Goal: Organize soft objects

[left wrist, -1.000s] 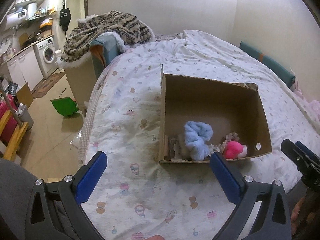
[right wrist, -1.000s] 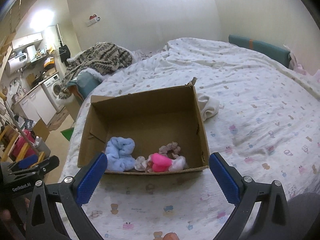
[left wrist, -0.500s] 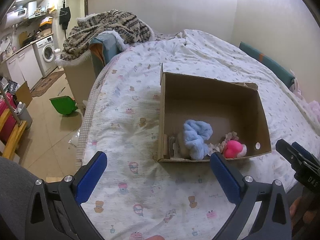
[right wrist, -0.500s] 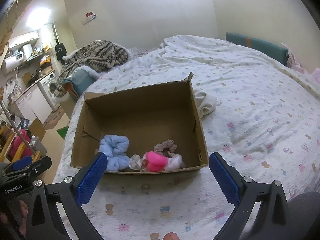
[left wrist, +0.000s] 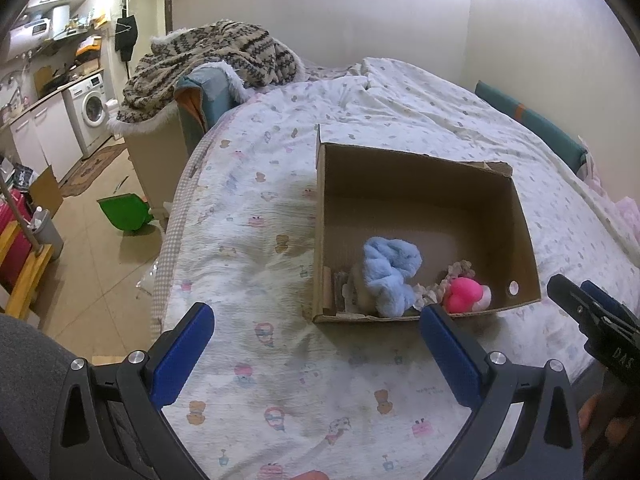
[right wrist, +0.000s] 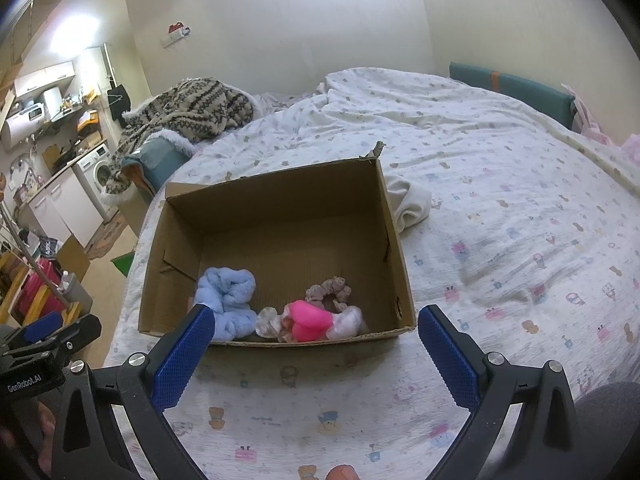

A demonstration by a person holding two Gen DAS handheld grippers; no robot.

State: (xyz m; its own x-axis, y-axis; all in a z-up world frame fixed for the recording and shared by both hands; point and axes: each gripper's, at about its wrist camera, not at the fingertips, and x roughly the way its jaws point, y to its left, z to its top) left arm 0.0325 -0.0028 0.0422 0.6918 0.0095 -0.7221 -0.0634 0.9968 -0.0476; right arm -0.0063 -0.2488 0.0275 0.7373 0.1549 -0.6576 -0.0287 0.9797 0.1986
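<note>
Left wrist view: the left gripper (left wrist: 316, 344) is spread and empty above the bed (left wrist: 248, 240). The box (left wrist: 520, 216) sits at 1 o'clock, holding a blue towel (left wrist: 390, 270) and a pink toy (left wrist: 464, 294) against its near wall. The right gripper (left wrist: 592, 312) is cut off at 3 o'clock, so its state is unreadable here.

Right wrist view: the right gripper (right wrist: 316, 344) is spread, empty, with the box (right wrist: 394, 232) at 12 o'clock. A scrunchie (right wrist: 330, 290) lies behind the toy (right wrist: 308, 318). A white cloth (right wrist: 408, 204) lies outside at 1 o'clock, probably next: approach low and pinch a thick fold. The box wall hides part of the cloth.
</note>
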